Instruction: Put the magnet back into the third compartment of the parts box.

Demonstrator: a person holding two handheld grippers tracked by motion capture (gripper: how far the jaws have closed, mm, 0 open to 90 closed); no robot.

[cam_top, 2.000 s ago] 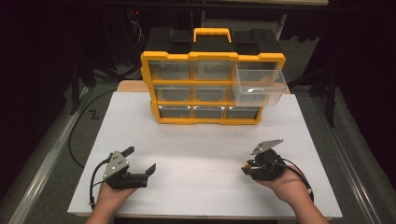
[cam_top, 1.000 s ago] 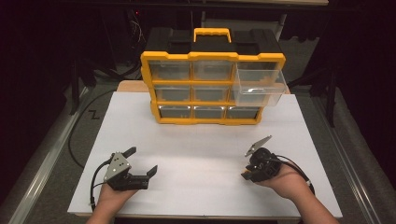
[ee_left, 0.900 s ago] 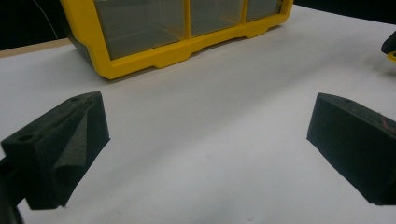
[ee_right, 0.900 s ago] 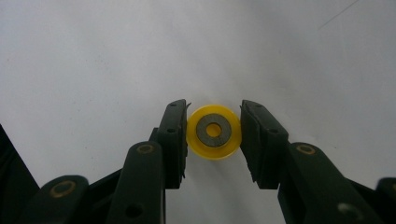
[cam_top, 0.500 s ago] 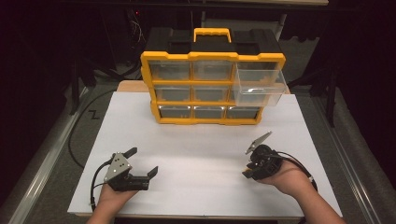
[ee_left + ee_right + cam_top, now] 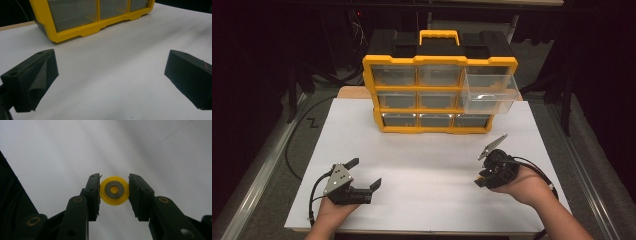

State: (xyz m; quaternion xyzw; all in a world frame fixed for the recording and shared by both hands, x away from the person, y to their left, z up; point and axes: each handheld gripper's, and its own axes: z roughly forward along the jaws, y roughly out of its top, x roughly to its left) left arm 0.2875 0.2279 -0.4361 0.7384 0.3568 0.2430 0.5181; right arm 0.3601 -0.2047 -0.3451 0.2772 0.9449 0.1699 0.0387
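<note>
A small yellow disc (image 6: 114, 198) with a grey ring at its centre lies on the white table top (image 6: 75, 150). My right gripper (image 6: 114, 192) points down at it, and both jaws press against the disc's sides. In the high view the right gripper (image 6: 483, 180) is tipped down at the table's right front. My left gripper (image 6: 366, 172) rests at the left front, open, with nothing between its jaws. The left gripper (image 6: 110, 75) faces the yellow organizer (image 6: 82, 27) across bare table.
The yellow and black drawer organizer (image 6: 432, 95) stands at the back of the white table (image 6: 422, 150). Its top right clear drawer (image 6: 489, 95) is pulled out. Cables trail from both grippers, and dark floor surrounds the table.
My right gripper has tipped downward toward the table and shifted slightly nearer the front edge. The left gripper has stayed where it was.
</note>
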